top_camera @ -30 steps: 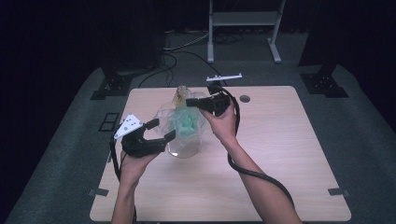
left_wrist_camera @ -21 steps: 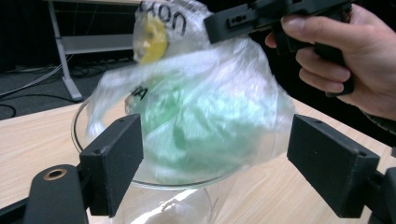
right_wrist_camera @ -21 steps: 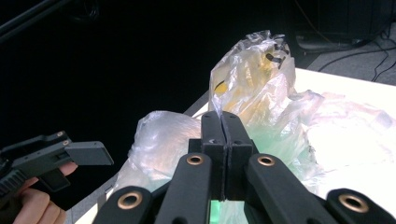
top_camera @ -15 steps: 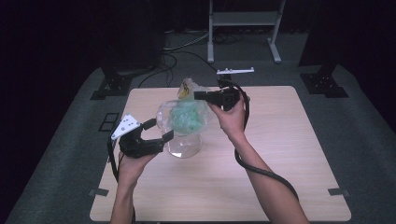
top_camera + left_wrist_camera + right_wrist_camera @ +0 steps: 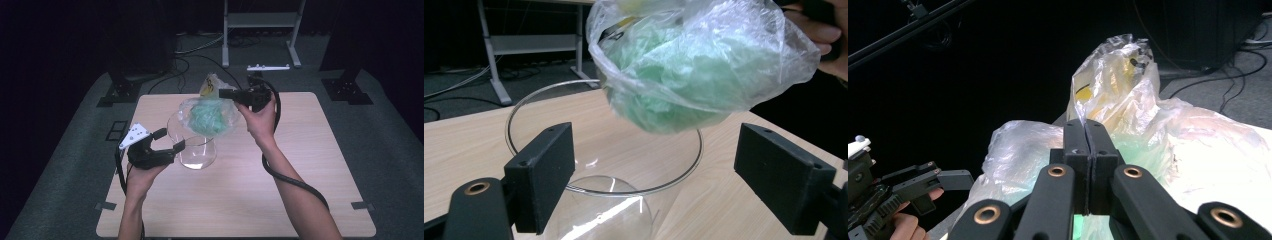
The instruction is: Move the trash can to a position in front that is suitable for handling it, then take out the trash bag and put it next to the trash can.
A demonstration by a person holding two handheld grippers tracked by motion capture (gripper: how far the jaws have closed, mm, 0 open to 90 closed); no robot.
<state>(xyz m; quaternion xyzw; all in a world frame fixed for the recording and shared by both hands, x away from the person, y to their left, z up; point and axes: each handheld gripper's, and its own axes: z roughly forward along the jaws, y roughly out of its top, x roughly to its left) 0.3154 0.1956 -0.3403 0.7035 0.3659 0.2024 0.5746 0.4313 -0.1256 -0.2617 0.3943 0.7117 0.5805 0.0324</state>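
The high view shows a big wooden surface [image 5: 310, 165] with dark floor all around it. Two arms come in from the bottom, and each hand holds a black gripper.

The next biggest thing is a clear glass bowl [image 5: 192, 150]. It stands upright on the surface. The left gripper [image 5: 167, 140] sits low beside it, and its fingers are spread wide, one on each side of the near part of the bowl's rim. In the left gripper view the glass rim [image 5: 604, 190] runs across between the two black fingers [image 5: 541, 180]. I cannot tell if the fingers touch the glass.

Next comes a clear plastic bag [image 5: 207, 115] with something soft and green inside. It hangs in the air just above the bowl and above the left fingers. In the left gripper view the plastic bag [image 5: 699, 65] floats over the open bowl, and its bottom does not touch the glass.

The right gripper [image 5: 225, 93] is up high, above the far side of the bowl. Its fingers are pressed together, and they pinch the top of the bag. In the right gripper view the fingers [image 5: 1087, 145] are squeezed tight on the crinkly plastic, and the bag [image 5: 1198, 140] puffs out on both sides of them.

A little yellow bit [image 5: 206, 89] shows at the top of the bag, just past the right fingers.
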